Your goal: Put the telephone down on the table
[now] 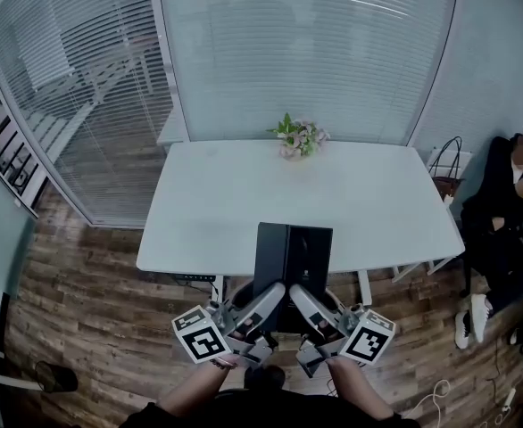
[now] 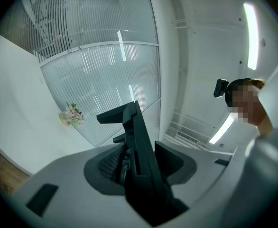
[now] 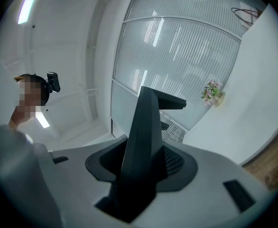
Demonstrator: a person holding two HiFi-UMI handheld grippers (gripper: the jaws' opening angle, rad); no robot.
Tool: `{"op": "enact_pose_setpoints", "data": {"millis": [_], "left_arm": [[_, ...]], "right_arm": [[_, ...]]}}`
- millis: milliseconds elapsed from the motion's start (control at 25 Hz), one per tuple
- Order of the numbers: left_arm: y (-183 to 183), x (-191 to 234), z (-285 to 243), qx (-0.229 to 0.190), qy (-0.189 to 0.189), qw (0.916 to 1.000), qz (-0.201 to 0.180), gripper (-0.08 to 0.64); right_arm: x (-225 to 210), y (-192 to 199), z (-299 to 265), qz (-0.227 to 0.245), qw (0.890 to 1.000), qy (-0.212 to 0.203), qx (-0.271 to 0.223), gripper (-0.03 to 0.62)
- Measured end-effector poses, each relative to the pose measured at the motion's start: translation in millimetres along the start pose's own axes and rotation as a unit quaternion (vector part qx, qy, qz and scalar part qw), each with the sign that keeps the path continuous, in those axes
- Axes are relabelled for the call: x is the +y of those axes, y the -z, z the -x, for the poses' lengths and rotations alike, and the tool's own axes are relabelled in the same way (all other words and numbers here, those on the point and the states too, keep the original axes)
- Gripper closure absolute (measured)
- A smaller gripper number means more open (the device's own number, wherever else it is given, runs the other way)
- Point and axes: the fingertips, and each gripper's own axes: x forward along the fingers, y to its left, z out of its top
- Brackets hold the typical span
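The telephone (image 1: 293, 252), a flat matte-black slab with a glossier panel on one half and a short ledge jutting out near its far end, is hanging in the air just over the near edge of the table (image 1: 217, 212), not yet resting on it. The left gripper (image 1: 269, 300) and the right gripper (image 1: 306, 301) are both clenching its near end side by side. Each is pinching the slab across its thin dimension, and in both gripper views the black body is filling the gap between the padded jaws edge-on. Its long axis appears to be running straight away from the jaws toward the table's far edge, where a small bunch of flowers (image 1: 299, 137) is sitting, with the far end seemingly tilting upward. Neither hand is nearer; both are sharing the load evenly. The white top is lying ahead of and below the telephone, so the coming move is probably calling for carrying it forward and lowering both grippers together, levelling it as it goes.
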Motion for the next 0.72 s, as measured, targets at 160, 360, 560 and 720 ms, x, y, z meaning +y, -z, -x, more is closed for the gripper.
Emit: {"op": "enact_pose_setpoints", "data": {"millis": [160,360,560,720], "left_arm": [[-0.4,-2.8,4.0,0.001,0.000,1.0000,0.000,0.359],[1.5,-2.1,5.4,-0.001,-0.003,1.0000,-0.001,0.359],[4.6,-3.3,1.0,-0.004,-0.003,1.0000,-0.003,0.359],[9.5,-3.6,-2.7,-0.007,-0.004,1.0000,-0.004,0.359]], "right_arm": [[3.8,2.9,0.6,-0.001,1.000,0.000,-0.002,0.405],[3.4,4.5,1.7,-0.002,1.000,-0.002,0.001,0.405],[1.5,0.6,5.3,0.000,1.000,-0.004,0.001,0.405],[-1.0,-2.8,10.0,0.001,1.000,-0.006,0.004,0.405]]}}
